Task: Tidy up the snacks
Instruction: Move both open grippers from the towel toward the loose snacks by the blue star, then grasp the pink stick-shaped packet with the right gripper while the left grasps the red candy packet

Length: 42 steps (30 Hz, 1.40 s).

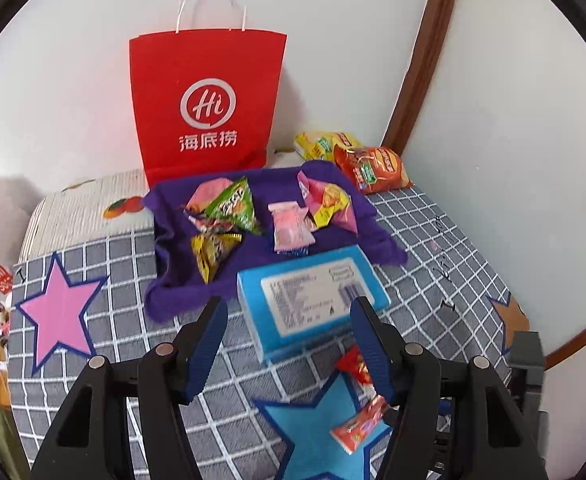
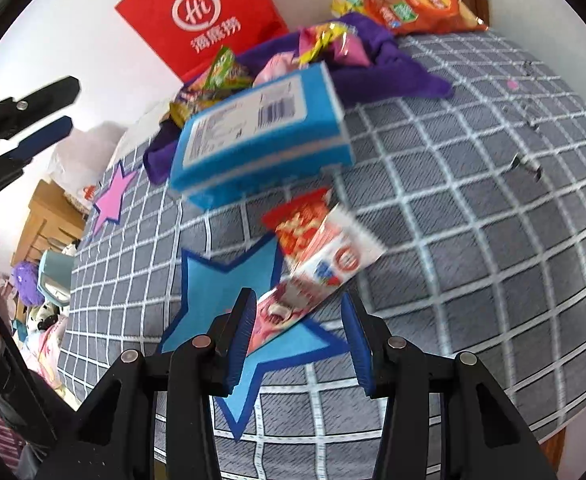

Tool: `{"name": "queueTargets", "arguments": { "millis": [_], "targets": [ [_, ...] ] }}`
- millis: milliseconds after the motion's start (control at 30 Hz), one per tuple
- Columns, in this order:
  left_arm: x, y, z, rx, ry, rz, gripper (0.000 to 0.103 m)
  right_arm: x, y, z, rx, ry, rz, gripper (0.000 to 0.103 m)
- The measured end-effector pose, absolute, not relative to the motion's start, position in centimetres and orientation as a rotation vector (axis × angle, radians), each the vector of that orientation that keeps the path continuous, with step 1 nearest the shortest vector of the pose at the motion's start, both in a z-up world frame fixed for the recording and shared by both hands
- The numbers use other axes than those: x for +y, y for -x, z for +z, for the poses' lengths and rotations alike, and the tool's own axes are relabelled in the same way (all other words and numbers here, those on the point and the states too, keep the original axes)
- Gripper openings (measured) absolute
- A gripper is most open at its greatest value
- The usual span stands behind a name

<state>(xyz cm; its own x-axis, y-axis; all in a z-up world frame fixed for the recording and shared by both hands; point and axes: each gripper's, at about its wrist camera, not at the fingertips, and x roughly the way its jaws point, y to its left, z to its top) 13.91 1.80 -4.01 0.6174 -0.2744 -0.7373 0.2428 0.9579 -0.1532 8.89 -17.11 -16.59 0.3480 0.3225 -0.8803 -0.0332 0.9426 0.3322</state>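
The left gripper (image 1: 289, 320) hovers over the blue box (image 1: 311, 298) at frame centre; its jaws stand apart, and the pads are not seen to press on the box. The right gripper (image 2: 299, 328), at lower centre of its view, has jaws parted with a pink-and-white packet (image 2: 317, 276) between them; whether the pads press it cannot be told. That packet overlaps a red packet (image 2: 303, 222) and the blue star (image 2: 229, 292). Small snacks (image 1: 229, 208) lie on the purple cloth (image 1: 181, 272) above centre, before the red bag (image 1: 207, 100). Chip bags (image 1: 369, 166) sit at upper right on the checked cover (image 1: 433, 248).
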Motion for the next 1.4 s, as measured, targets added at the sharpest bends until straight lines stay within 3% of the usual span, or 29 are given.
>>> {"name": "queueTargets", "arguments": {
  "millis": [233,433,700,800,967,1100,1133,1200,1233,1400],
  "targets": [
    [2.1,-12.3,-4.8,0.864,0.015,-0.295,0.061,-15.3,-10.0,-18.5,1.209,-0.265,0.237,0.042],
    [2.3,-12.3,-6.1,0.885,0.016,-0.302,0.061,-15.9,-10.9,-17.0,1.184,-0.125,0.235,0.034],
    [1.3,-13.3,-8.1,0.933,0.019,-0.319,0.061,-20.7,-13.2,-15.8,1.211,0.055,0.175,0.034],
    [0.6,-13.7,-8.7,0.949,0.016,-0.327,0.061,-22.7,-14.4,-16.2,1.219,0.069,0.145,0.035],
    [-0.8,-14.4,-9.5,0.971,0.002,-0.334,0.061,-24.3,-15.5,-17.0,1.205,0.026,0.095,0.047],
    [-1.7,-14.9,-10.1,0.989,0.005,-0.343,0.061,-24.4,-15.4,-18.5,1.189,-0.01,0.105,0.047],
    [-2.0,-15.0,-10.3,0.997,0.009,-0.348,0.061,-24.1,-15.4,-18.7,1.181,-0.003,0.1,0.046],
    [-2.4,-15.2,-10.6,1.01,0.013,-0.355,0.061,-24.0,-15.1,-18.8,1.118,0.028,0.091,0.032],
    [-2.7,-15.2,-10.9,1.018,0.013,-0.36,0.061,-23.8,-15.1,-18.8,1.107,0.026,0.096,0.02],
    [-3.8,-15.2,-11.9,1.047,0.009,-0.376,0.061,-26.2,-15.8,-18.5,1.081,-0.005,0.037,0.02]
  ]
}}
